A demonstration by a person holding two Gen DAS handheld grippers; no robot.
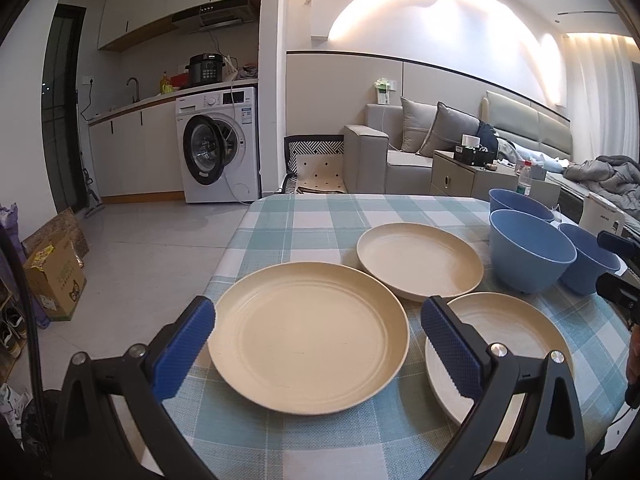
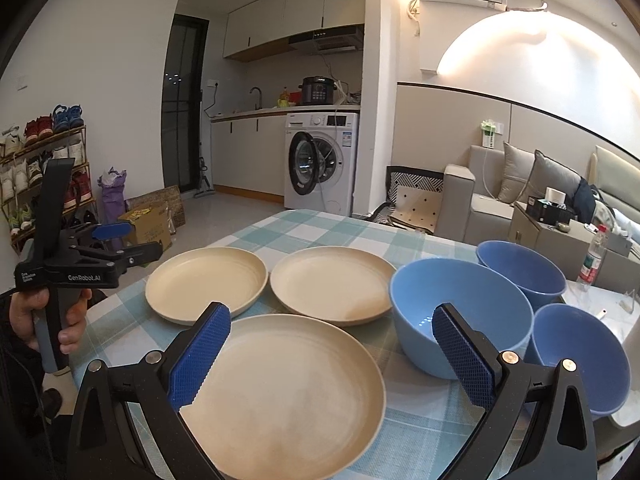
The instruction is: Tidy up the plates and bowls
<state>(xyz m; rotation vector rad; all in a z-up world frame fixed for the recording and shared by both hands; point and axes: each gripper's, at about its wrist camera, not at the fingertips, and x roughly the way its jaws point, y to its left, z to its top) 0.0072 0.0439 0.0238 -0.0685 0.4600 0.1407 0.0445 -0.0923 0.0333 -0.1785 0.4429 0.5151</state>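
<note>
Both claws stand wide open and hold nothing: the left gripper (image 1: 318, 354) hovers over the nearest plate (image 1: 308, 338), the right gripper (image 2: 332, 354) over another plate (image 2: 288, 392). All three plates and three blue bowls (image 2: 460, 312) lie separate on the checked tablecloth (image 2: 320, 232). The plates are thin and flat, so I think a finger may slip at the rim and push one toward the table edge. Only the right wrist view shows the hand (image 2: 44, 312) holding the left gripper.

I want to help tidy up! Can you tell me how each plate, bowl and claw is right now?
Left claw: open, empty, above a plate.
Right claw: open, empty.
Three cream plates: flat, unstacked, empty.
Three blue bowls: upright, not nested, empty.
Washing machine: door open.
Checked tablecloth: spread flat.
</note>
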